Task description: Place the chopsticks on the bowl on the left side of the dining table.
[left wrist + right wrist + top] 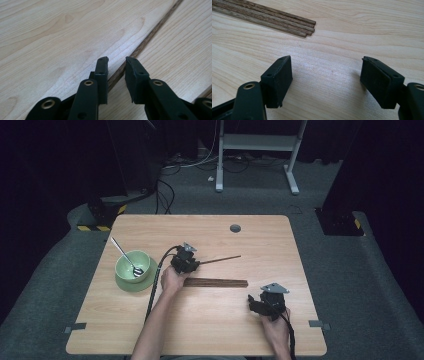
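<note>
We find a single dark wooden chopstick (pixel 220 259) lying apart from the rest on the light wooden table (pixel 210 320), its long axis running from the left gripper (pixel 186 262) out toward the table's right side, rising slightly toward the far edge. In the left gripper view this chopstick (pixel 147 40) passes between the two black jaws and runs away up and to the right; the jaws stand a little apart on either side of it, and we cannot tell whether either pad touches the wood. We judge the coming move to be a closure on this stick, with the jaw gap set across its axis. Just nearer the person lies a bundle of chopsticks (pixel 216 282), laid side by side and roughly parallel to the table's long edge. The right gripper (pixel 265 304) rests near the bundle's right end, jaws spread wide and holding nothing; its own view shows the stick ends (pixel 308 28) ahead and to the left. A green bowl (pixel 132 266) with a spoon (pixel 127 257) on a green saucer (pixel 129 284) stands well left.
</note>
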`<state>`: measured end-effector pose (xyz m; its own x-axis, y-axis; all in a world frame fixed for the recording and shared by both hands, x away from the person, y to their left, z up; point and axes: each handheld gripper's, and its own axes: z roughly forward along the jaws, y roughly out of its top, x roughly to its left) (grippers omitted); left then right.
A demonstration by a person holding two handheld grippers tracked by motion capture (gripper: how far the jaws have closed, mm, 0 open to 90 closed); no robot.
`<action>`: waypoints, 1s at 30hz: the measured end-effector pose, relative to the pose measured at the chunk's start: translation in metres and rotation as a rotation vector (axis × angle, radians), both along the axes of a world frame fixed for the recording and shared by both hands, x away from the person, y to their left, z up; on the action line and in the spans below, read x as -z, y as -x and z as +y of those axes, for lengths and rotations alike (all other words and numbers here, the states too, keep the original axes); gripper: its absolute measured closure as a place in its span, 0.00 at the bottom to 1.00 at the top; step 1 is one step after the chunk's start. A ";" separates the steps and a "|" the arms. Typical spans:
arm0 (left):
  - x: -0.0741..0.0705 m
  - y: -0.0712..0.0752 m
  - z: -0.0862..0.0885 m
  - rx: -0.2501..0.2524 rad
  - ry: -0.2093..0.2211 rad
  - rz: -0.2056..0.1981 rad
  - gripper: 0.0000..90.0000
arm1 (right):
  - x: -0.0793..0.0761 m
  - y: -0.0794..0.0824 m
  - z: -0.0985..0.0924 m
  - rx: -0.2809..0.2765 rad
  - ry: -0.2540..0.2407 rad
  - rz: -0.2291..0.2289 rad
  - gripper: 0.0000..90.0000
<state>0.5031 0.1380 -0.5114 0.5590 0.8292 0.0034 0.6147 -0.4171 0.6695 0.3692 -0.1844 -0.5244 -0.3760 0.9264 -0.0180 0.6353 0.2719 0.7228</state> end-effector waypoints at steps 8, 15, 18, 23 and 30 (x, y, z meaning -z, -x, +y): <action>0.000 -0.001 0.007 -0.015 -0.010 -0.005 0.84 | 0.000 0.000 0.000 -0.001 0.000 -0.001 0.28; 0.001 0.000 0.014 -0.014 -0.012 -0.018 0.87 | 0.000 0.000 0.000 -0.004 0.000 0.000 0.28; 0.001 0.000 0.015 -0.014 -0.013 -0.020 0.88 | 0.000 0.000 0.000 -0.004 0.000 0.000 0.28; 0.001 0.001 0.017 -0.013 -0.009 -0.023 0.90 | 0.000 0.000 0.000 -0.004 0.001 0.000 0.28; 0.002 0.002 0.021 -0.016 -0.021 -0.035 0.92 | 0.000 0.000 0.000 -0.005 0.001 -0.001 0.28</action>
